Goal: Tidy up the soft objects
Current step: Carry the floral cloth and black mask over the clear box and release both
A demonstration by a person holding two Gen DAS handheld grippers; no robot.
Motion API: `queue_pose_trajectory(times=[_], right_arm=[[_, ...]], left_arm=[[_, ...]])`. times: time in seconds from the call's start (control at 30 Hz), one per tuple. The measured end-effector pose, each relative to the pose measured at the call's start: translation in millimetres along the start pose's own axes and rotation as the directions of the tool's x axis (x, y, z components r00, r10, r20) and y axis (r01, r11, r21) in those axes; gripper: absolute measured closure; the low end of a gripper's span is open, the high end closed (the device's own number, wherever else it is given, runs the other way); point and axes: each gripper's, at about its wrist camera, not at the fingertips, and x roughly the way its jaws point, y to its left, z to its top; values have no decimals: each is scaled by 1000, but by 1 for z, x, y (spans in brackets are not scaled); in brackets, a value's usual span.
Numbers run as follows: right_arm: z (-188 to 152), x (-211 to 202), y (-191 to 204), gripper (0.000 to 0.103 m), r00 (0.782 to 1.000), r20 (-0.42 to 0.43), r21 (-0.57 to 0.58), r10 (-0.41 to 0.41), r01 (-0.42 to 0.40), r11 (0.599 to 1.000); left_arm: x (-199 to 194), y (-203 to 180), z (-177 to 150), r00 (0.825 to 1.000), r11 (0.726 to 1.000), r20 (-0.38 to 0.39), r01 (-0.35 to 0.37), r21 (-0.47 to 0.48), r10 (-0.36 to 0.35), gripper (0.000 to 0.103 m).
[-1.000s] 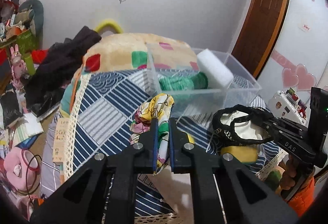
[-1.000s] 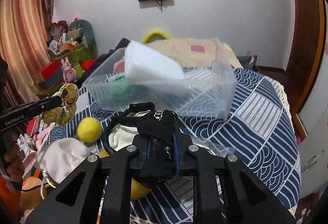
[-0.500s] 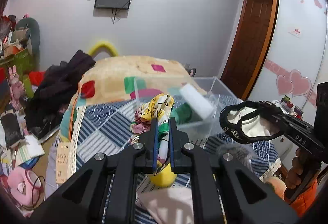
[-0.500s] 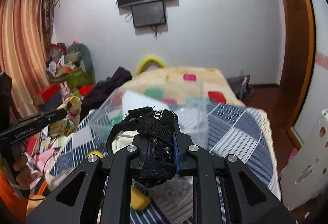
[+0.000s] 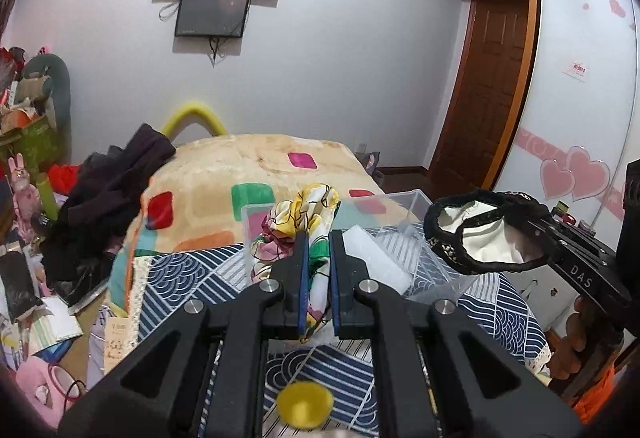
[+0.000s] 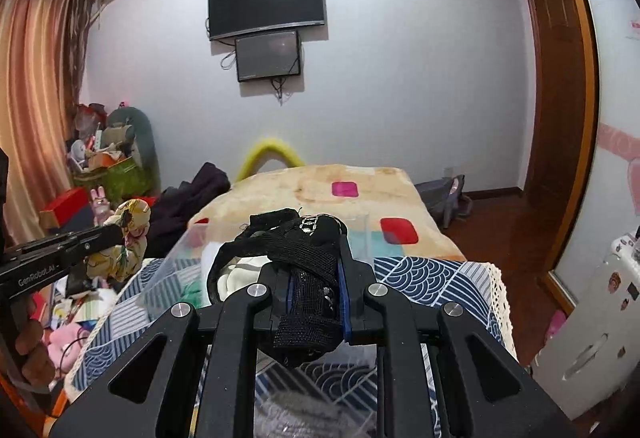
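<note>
Height is what has changed: a second ago both tools sat low over the bed (image 5: 192, 278), and now they are raised, with the clear plastic bin (image 5: 404, 205) seen below and ahead of them. The left hand-held gripper (image 5: 318, 274) is clamped on a floral fabric scrunchie (image 5: 298, 222); the right hand-held gripper (image 6: 314, 290) is clamped on a black lace-edged garment (image 6: 296, 250) with a cream lining. Both items are off the bed, so I judge they are being carried to the bin, where a white foam block (image 5: 376, 258) already lies. A yellow ball (image 5: 306, 404) is left on the bed's near edge. Readable writing: "DAS" on the right tool's side, "GenRobot.AI" on the left.
</note>
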Motion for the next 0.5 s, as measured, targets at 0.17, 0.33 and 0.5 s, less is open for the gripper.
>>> queue_pose_trajectory(times=[0.17,0.33,0.5], right_arm=[[-4,22,-1,88,999,-41,2,-22,23,1000],[-12,42,3,88,995,-97,-14,-19,17,1000],[-19,53,5,88,989,-144,-29,-29,25,999]], left_arm=[[31,1,0,998,999,-59,28,-17,-29,95],[64,-2,-11,990,1000,-142,22,12,-20,95],[89,-1,-22,976,999,-214,40,-4,-40,95]])
